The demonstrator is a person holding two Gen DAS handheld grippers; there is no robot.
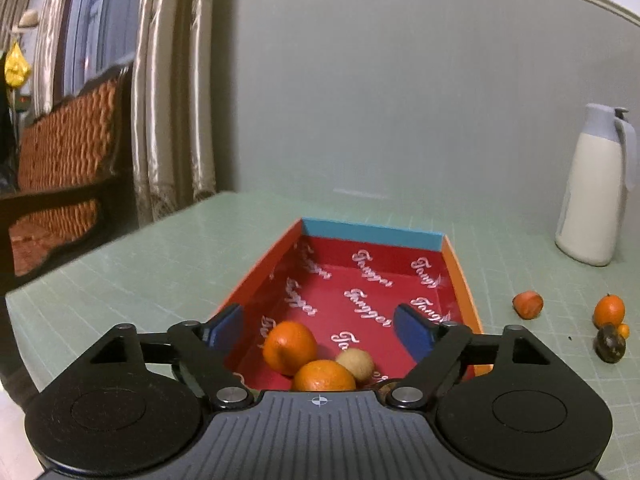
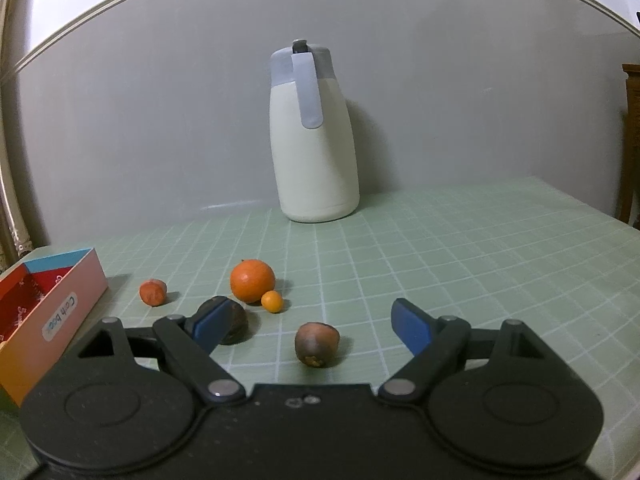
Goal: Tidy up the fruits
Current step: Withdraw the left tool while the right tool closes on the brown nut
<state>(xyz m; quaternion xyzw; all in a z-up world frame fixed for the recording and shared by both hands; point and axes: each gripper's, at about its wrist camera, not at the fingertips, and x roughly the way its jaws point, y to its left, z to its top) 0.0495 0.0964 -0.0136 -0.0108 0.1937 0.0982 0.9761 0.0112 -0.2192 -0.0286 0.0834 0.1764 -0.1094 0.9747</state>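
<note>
In the left wrist view my left gripper (image 1: 320,330) is open above the near end of a red-lined box (image 1: 372,236). Two oranges (image 1: 290,346) (image 1: 324,376) and a small tan fruit (image 1: 356,364) lie in the box between the fingers. In the right wrist view my right gripper (image 2: 314,326) is open and empty over the table. A brown fruit (image 2: 317,344) lies between its fingers. A dark fruit (image 2: 236,326) sits behind the left finger. An orange (image 2: 252,281), a tiny orange fruit (image 2: 272,301) and a small red-orange fruit (image 2: 152,291) lie beyond. The box (image 2: 56,312) is at the left.
A white jug with a grey lid (image 2: 314,136) stands at the back by the wall on the green grid mat (image 2: 440,248). A wicker chair (image 1: 68,168) and curtains (image 1: 168,92) are off the table's left edge. The loose fruits also show right of the box in the left wrist view (image 1: 528,304).
</note>
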